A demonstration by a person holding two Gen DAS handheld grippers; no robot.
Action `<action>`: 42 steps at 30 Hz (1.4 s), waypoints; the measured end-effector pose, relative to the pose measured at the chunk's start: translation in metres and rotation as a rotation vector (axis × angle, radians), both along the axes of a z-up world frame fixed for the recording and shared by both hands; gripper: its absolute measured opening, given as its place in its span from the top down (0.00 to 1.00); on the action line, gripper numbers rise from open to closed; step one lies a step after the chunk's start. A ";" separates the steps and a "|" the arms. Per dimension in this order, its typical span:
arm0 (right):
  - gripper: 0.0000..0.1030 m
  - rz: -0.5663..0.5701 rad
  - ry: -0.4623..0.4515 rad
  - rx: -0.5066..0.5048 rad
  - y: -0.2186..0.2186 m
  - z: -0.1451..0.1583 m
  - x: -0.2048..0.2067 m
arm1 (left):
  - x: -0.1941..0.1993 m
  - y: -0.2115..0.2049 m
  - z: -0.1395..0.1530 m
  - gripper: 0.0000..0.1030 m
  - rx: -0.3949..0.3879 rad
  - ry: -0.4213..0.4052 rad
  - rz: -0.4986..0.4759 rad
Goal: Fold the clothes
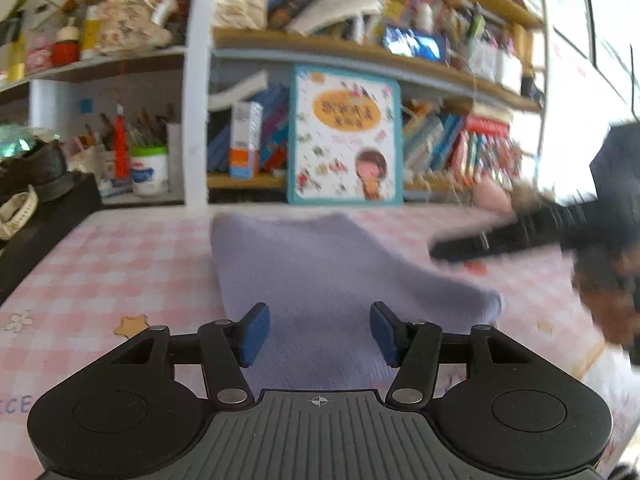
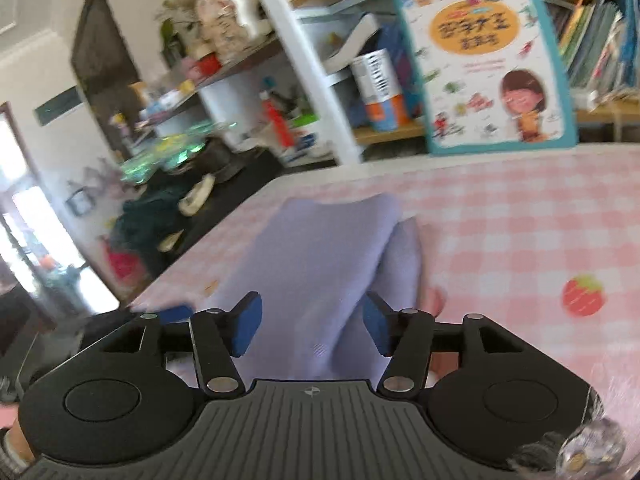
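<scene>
The lavender garment (image 1: pixel 320 276) lies folded on the pink checked tablecloth (image 1: pixel 120 264), running away from me toward the shelves. In my right wrist view its right side is doubled over into a soft ridge (image 2: pixel 400 256).

My left gripper (image 1: pixel 319 332) hangs just above the near end of the cloth, its blue pads (image 1: pixel 256 332) standing apart with the fabric showing between them and nothing pinched. My right gripper (image 2: pixel 312 328) is the same: jaws parted over the garment's near edge, holding nothing. From the left wrist view, the right gripper appears as a blurred dark shape at the right.

Behind the garment a picture book (image 1: pixel 346 136) with a cartoon girl leans against the crowded bookshelf (image 1: pixel 400 60). A strawberry print (image 2: pixel 583 294) marks the cloth to the right.
</scene>
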State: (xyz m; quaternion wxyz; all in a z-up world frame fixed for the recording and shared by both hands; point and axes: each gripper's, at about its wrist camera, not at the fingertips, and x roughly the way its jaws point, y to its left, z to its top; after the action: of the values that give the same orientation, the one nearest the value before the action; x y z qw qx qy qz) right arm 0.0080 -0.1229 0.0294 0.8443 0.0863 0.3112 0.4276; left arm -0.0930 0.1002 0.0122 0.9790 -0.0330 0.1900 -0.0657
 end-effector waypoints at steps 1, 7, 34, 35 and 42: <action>0.49 0.007 -0.001 -0.020 0.003 -0.002 -0.002 | -0.001 0.001 0.002 0.39 -0.012 -0.013 -0.001; 0.89 0.048 -0.106 -0.144 0.018 -0.009 -0.021 | 0.009 -0.013 -0.008 0.39 0.054 0.041 0.007; 0.33 -0.052 -0.091 -0.227 0.001 -0.009 -0.022 | -0.002 0.020 0.007 0.10 0.040 0.030 0.052; 0.32 -0.057 -0.086 -0.226 0.000 -0.009 -0.020 | 0.002 0.022 0.007 0.09 0.038 0.039 0.044; 0.31 -0.053 0.007 -0.195 0.003 -0.013 -0.004 | 0.033 0.041 0.009 0.08 -0.020 0.132 -0.018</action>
State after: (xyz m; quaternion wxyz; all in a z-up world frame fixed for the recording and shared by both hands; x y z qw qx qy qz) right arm 0.0037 -0.1200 0.0165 0.8586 0.0136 0.3521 0.3724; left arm -0.0602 0.1414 0.0216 0.9634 -0.0452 0.2536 -0.0740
